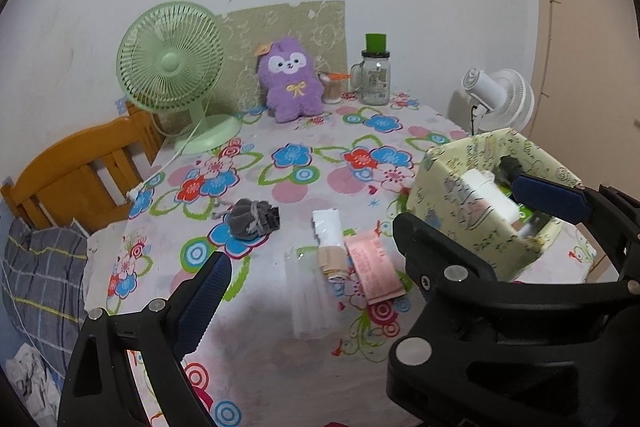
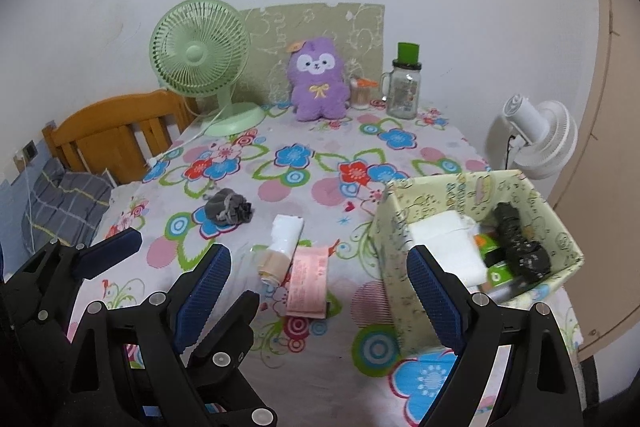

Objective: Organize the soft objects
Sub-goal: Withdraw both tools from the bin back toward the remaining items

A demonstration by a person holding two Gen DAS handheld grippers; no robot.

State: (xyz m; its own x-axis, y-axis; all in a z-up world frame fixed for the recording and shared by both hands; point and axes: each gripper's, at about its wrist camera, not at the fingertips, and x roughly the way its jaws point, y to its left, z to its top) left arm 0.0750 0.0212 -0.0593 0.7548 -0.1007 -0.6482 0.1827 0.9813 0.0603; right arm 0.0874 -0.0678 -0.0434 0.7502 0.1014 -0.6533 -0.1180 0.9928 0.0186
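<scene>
At centre frame on the counter (image 2: 304,195) we see a grey sock bundle (image 2: 230,213); both the left gripper (image 2: 168,247) and right gripper (image 2: 320,295) have jaws wide open, empty.

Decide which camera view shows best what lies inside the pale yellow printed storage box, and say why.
The right wrist view: it looks down into the pale yellow printed storage box, showing a white folded pack, a dark bundle and green packaging. In the left wrist view the right gripper covers much of the box.
</scene>
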